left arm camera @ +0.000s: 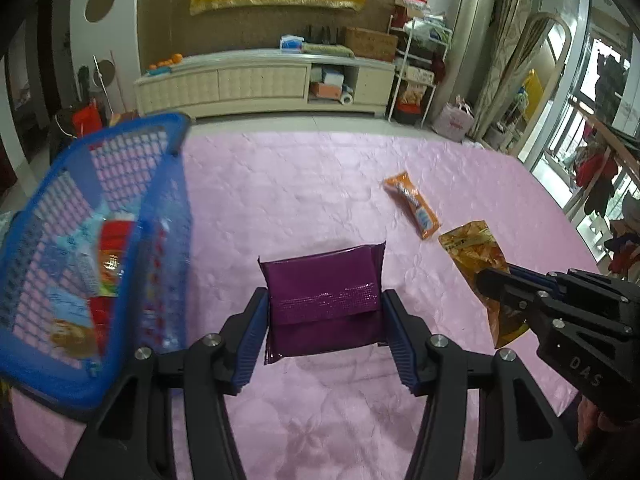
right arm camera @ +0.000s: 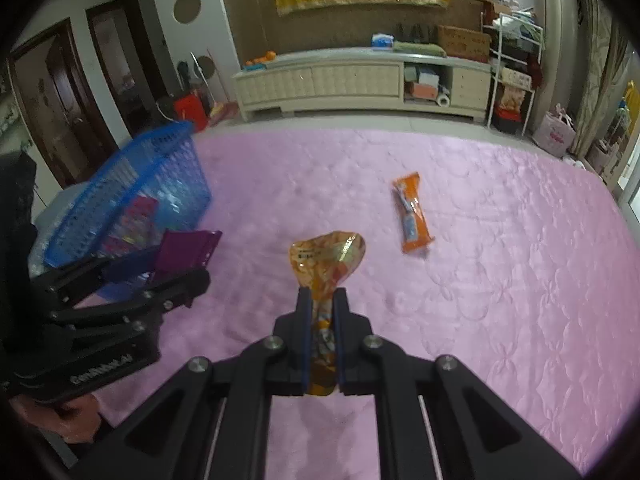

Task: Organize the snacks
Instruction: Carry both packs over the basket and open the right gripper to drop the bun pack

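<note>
A flat purple packet [left arm camera: 322, 300] sits pinched between two gripper fingers just beside the blue basket [left arm camera: 60, 184], which already has several bright snack packs inside. A crinkly golden-orange bag [right arm camera: 326, 268] is squeezed at its lower half, lifted off the pink quilt. An orange wrapped bar [right arm camera: 412, 214] lies flat beyond it.

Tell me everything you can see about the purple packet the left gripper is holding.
The purple packet is a flat, roughly square pouch of glossy, foil-like material, deep purple, with a glittery band across its middle and crimped seams at the edges. No lettering is readable. The left gripper clamps it by its two side edges, holding it lifted above the pink quilted bedspread, just right of the blue basket. In the right wrist view only its angled edge shows.
</note>
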Demonstrator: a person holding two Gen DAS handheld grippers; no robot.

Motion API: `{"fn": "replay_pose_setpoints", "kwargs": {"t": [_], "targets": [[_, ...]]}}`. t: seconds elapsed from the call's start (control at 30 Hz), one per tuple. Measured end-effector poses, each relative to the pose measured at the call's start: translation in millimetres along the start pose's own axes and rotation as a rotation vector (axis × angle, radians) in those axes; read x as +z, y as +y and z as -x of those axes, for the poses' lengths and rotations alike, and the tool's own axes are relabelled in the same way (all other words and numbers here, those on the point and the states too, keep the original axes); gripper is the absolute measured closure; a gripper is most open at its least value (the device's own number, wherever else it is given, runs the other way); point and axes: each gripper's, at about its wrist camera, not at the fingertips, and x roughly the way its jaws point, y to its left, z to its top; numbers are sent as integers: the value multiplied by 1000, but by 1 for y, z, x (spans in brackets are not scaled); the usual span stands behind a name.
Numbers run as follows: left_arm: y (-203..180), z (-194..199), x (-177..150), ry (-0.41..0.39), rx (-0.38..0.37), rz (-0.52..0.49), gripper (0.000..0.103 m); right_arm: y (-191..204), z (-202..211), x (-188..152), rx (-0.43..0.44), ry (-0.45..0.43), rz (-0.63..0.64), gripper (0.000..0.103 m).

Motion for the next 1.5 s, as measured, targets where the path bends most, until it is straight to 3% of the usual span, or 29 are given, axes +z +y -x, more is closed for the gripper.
{"fn": "replay_pose_setpoints", "kwargs": {"t": [0.4,0.8,1.2,1.5], "targets": [[24,72,6,-128,41,2,50,56,42,22,55,-111,83,91],[93,120,10,-199,147,47,50,113,29,49,158,-124,134,90],[168,128,2,-196,240,129,50,186,-15,64,256,-30,258,90],[207,125,-13,-175,266,205,50,227,-61,51,289,97,312,89]]}}
